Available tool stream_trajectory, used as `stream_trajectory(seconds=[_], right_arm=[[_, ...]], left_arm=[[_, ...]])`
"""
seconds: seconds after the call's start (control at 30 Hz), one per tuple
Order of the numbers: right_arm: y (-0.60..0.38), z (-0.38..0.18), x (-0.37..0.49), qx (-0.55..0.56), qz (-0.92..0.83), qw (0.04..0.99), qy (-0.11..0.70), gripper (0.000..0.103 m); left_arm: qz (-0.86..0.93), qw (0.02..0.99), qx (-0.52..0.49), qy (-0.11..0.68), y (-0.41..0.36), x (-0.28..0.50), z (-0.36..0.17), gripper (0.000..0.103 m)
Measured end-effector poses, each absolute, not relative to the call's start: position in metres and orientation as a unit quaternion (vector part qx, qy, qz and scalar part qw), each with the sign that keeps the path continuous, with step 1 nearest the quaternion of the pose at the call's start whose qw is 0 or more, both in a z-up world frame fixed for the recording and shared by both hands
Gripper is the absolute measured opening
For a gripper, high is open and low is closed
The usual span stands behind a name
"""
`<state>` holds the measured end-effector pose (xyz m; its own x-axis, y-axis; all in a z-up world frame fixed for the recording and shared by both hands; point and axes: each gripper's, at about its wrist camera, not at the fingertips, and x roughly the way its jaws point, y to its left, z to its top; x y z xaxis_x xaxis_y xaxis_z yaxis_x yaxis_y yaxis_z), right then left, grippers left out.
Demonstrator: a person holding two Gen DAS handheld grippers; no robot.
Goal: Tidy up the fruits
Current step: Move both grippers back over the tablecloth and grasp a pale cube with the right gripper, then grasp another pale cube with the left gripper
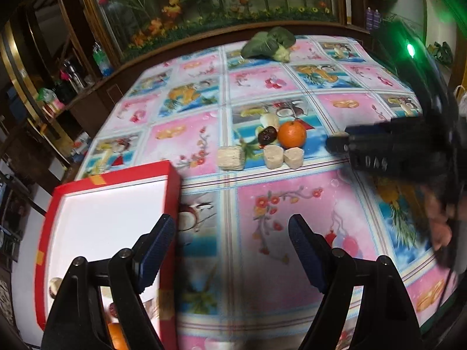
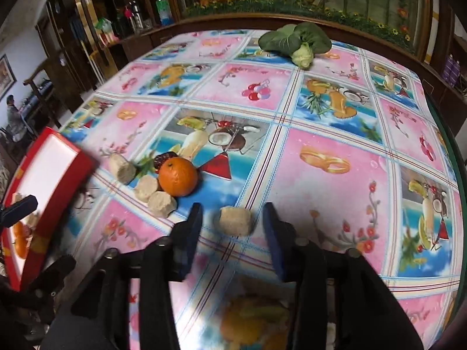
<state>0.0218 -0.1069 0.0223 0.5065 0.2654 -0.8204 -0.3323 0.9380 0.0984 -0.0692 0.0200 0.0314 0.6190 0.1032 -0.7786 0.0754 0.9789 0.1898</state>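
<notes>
An orange [image 1: 292,134] [image 2: 178,176] sits mid-table beside a dark red date [image 1: 267,135] [image 2: 165,157] and several beige cut pieces [image 1: 273,157] [image 2: 162,204]. One beige piece [image 2: 235,221] lies on the cloth between the fingers of my open right gripper [image 2: 233,221], untouched as far as I can see. My right gripper also shows in the left wrist view [image 1: 338,143]. My left gripper [image 1: 232,233] is open and empty, over the right edge of a red box with a white inside [image 1: 172,186] [image 2: 87,160]. The box holds an orange [image 1: 116,335] and small pieces.
A leafy green vegetable [image 1: 270,43] [image 2: 297,43] lies at the table's far edge. A fruit-print cloth [image 1: 292,210] covers the table. Dark wood shelves with bottles [image 1: 100,58] stand to the left, a flower-painted panel behind.
</notes>
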Motion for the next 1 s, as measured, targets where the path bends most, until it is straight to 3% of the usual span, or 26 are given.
stream_trajectory(seconds=[0.1, 0.23, 0.3, 0.37, 0.4, 0.77, 1.0], right_arm=[[-0.110, 0.015, 0.016, -0.061, 0.172, 0.872, 0.455, 0.025], [-0.124, 0.015, 0.018, -0.046, 0.187, 0.868, 0.457, 0.025], [-0.130, 0.018, 0.022, -0.033, 0.178, 0.871, 0.457, 0.025], [-0.143, 0.025, 0.024, 0.001, 0.175, 0.874, 0.454, 0.025], [-0.150, 0.029, 0.025, 0.021, 0.173, 0.875, 0.453, 0.025], [-0.179, 0.054, 0.026, 0.099, 0.161, 0.885, 0.424, 0.025], [-0.188, 0.056, 0.026, 0.117, 0.155, 0.886, 0.420, 0.025]], left_arm=[[-0.022, 0.889, 0.091, 0.448, 0.008, -0.061, 0.028, 0.080], [-0.048, 0.881, 0.075, 0.465, -0.010, -0.042, 0.019, 0.080], [-0.055, 0.877, 0.064, 0.474, -0.016, -0.029, 0.011, 0.072], [-0.045, 0.869, 0.055, 0.490, -0.019, -0.014, 0.003, 0.054], [-0.052, 0.869, 0.039, 0.490, -0.018, -0.009, 0.002, 0.053], [-0.040, 0.883, 0.021, 0.467, -0.026, 0.018, 0.001, 0.052], [-0.055, 0.894, 0.030, 0.443, -0.032, 0.006, 0.001, 0.022]])
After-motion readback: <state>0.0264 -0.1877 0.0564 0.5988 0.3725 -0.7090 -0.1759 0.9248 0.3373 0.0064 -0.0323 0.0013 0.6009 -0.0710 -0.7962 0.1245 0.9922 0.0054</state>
